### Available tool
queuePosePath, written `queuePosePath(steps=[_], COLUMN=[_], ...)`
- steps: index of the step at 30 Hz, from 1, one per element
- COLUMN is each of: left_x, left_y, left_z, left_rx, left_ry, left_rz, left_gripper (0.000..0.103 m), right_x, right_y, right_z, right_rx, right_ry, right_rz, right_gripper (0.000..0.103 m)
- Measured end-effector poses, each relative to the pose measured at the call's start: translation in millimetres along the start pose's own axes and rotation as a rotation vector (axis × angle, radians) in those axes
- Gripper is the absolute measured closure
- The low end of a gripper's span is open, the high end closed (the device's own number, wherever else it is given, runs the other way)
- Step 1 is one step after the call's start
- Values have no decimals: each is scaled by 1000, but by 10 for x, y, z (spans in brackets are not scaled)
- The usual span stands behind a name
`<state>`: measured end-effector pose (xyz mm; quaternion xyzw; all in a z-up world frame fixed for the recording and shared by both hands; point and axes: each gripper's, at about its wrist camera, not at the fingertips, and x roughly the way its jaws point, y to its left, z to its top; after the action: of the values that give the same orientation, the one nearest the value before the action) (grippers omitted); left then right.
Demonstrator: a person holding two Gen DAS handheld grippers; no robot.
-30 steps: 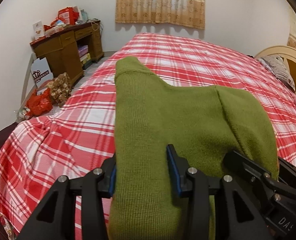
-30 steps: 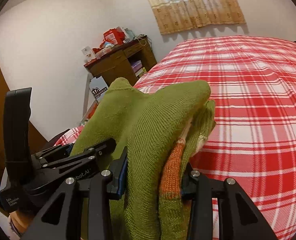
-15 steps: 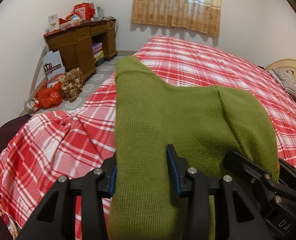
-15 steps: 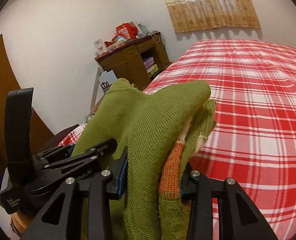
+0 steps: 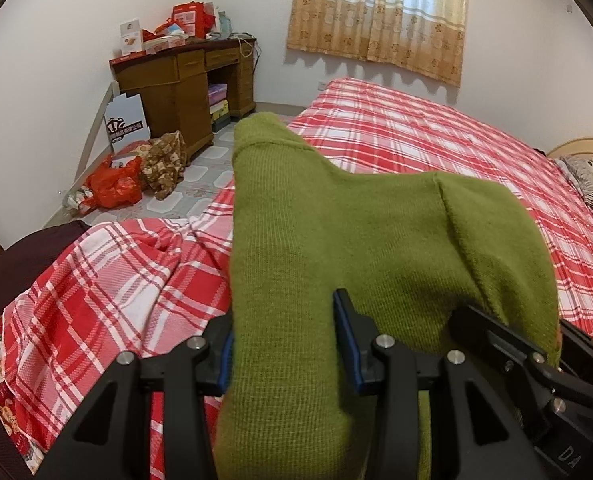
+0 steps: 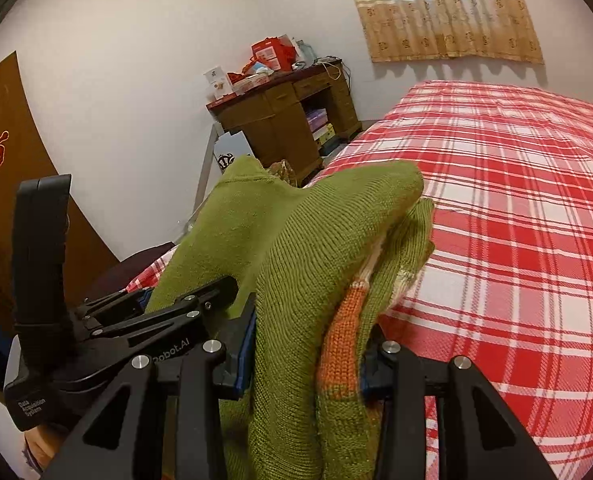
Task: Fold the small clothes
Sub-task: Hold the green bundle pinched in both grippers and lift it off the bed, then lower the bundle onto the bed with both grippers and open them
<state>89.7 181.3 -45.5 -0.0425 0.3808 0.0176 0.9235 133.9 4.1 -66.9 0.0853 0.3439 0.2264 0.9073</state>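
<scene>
Between the 2 clamped grippers, left gripper [image 5: 284,344] and right gripper [image 6: 308,344], the green sweater [image 5: 336,240] spans sideways, draping forward above the bed [image 5: 436,136].

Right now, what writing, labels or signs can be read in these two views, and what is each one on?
"Data Acquisition System": white print on the left gripper's black handle, right wrist view.
"obot.AI", first letters hidden: on that gripper's arm.
"DA", cut off: right gripper's body, left wrist view.
Red decorative character on the brown door: not legible.
White board's crest and line of text: too small.
Boxes on the desk: print blurred.
</scene>
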Motion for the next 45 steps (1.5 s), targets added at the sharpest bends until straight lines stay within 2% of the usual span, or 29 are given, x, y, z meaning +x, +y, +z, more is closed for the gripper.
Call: queuePosePath(steps=[14,24,29,33,35,37,42,45], left_x=[90,322,566,925,1164,1237,1237,1258], left_y=[242,335,326,325,320,354,335,367], left_z=[172,388,473,516,490,464,479,496], left_rx=[-9,1,14,29,42,34,34,18], left_ry=[-24,-50,-77,-84,-29,-20,-12,-2], left_rz=[48,81,110,122,147,153,162,157], left_gripper=[59,59,59,59,59,56,48,42], right_x=[261,542,832,1196,1364,1496,1635,1680], right_y=[180,222,186,42,-53,-165,-414,-636], right_z=[161,319,392,450,438,433,473,476], right_rx=[-9,-61,-131,-155,-140,-117,-9,110], right_ry=[0,-43,-92,-79,-47,-14,56,95], right_rz=[39,42,6,-56,-86,-107,-41,28], right_gripper=[63,63,64,64,64,64,61,51])
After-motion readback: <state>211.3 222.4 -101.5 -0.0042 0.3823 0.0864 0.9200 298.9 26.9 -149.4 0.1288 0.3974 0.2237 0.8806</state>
